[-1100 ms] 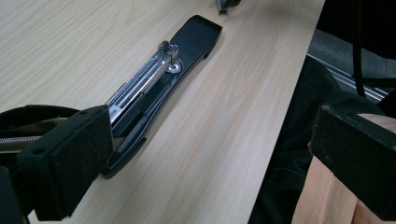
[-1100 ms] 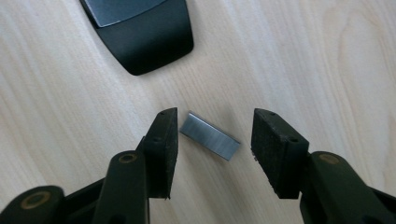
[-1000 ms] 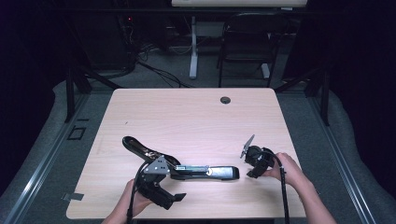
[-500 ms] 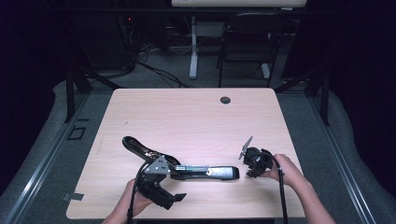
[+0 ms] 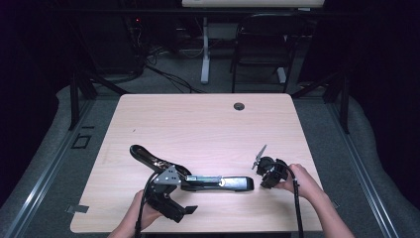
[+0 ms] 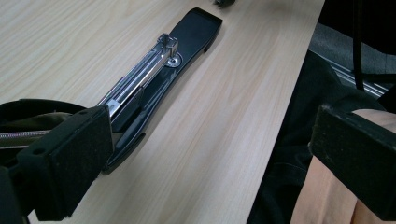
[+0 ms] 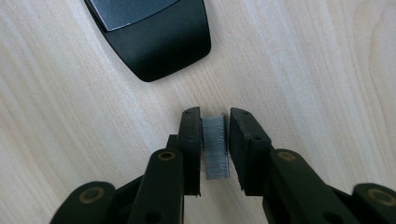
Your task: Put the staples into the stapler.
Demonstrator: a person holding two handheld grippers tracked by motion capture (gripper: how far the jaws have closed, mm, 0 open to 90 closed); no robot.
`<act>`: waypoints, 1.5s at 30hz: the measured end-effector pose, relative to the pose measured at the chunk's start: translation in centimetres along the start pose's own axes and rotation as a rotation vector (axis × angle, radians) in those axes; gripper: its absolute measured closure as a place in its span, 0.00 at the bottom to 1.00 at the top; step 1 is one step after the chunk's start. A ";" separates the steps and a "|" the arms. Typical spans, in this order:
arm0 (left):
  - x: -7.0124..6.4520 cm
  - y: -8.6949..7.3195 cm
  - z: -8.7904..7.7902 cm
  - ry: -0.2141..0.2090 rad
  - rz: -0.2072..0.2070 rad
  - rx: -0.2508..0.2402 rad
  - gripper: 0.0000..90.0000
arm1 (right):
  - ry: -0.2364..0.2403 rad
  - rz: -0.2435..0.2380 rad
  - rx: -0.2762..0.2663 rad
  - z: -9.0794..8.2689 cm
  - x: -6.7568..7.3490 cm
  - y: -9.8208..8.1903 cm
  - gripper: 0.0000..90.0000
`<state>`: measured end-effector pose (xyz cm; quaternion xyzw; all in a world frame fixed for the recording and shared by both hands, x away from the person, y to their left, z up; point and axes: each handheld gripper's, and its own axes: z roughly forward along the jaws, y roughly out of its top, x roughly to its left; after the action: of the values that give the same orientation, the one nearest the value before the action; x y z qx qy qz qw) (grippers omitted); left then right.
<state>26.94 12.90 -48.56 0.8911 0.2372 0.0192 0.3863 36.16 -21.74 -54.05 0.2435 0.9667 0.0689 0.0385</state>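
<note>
Item: strip of staples (image 7: 215,147), grey metal, short and narrow, lying on the wooden table (image 5: 198,124) just off the front end of the opened stapler (image 5: 218,182), at about 3 o'clock from it in the high view. Condition of handling, by judgement: very light, stiff along its length but brittle across it, since the glued staples are likely to snap apart if bent or squeezed hard; smooth sides may slip. Best hold: on the two long flat sides, near the middle, with gentle pressure, keeping the strip level for the loading channel. Right gripper (image 7: 215,116): jaws have just been closing and stand narrow, one pad on each long side of the strip, which sits between them; a thin gap seems to remain on at least one side, so a firm grip is not certain. Left gripper (image 6: 210,154): jaws spread wide, one pad lying against the rear of the stapler at 9 o'clock in its own view, nothing clamped. Stapler: black, top arm swung back toward 10 o'clock, metal channel exposed, heavier and steady on the table.
</note>
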 end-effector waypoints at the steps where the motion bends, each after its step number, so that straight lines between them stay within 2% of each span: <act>1: 0.0 0.0 0.0 0.000 0.001 0.001 0.00 | -0.001 -0.002 0.001 0.0 0.0 0.0 0.85; 9: 0.1 0.0 0.0 -0.003 0.002 0.006 0.00 | 0.031 0.050 -0.026 -0.1 -0.1 -0.1 0.87; 15: 0.1 -0.1 0.1 -0.010 0.000 0.014 0.00 | 0.025 0.071 -0.057 -0.8 -0.4 -0.2 0.87; 23: 0.4 -0.3 -0.1 0.001 -0.010 0.008 0.00 | 0.011 0.090 -0.095 -1.2 -0.2 -0.1 0.87; 26: 0.5 -0.4 -0.3 0.007 -0.011 0.004 0.00 | 0.012 0.094 -0.108 -1.4 -0.1 -0.1 0.87; 27: 0.5 -0.4 -0.3 0.009 -0.008 0.005 0.00 | -0.002 0.088 -0.102 -1.5 -0.1 -0.1 0.87; 33: 0.8 -1.2 -1.0 0.026 -0.030 0.008 0.00 | -0.008 0.083 -0.121 -1.8 0.0 0.1 0.87; 35: 0.9 -1.4 -1.1 0.030 -0.038 0.003 0.00 | 0.008 0.095 -0.144 -1.7 0.1 0.1 0.87; 38: 0.9 -1.5 -1.2 0.033 -0.042 0.003 0.00 | -0.008 0.074 -0.128 -1.9 0.2 0.3 0.87; 41: 1.0 -1.6 -1.3 0.034 -0.044 0.007 0.00 | -0.006 0.075 -0.156 -2.1 0.4 0.5 0.87; 42: 1.0 -1.7 -1.3 0.036 -0.045 0.005 0.00 | -0.017 0.068 -0.147 -2.3 0.4 0.5 0.87; 45: 1.1 -1.8 -1.4 0.038 -0.050 0.009 0.00 | -0.012 0.068 -0.159 -2.4 0.5 0.7 0.87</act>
<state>26.88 15.43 -48.96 0.8861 0.2667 0.0257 0.3781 35.77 -21.17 -51.54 0.2728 0.9490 0.1455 0.0612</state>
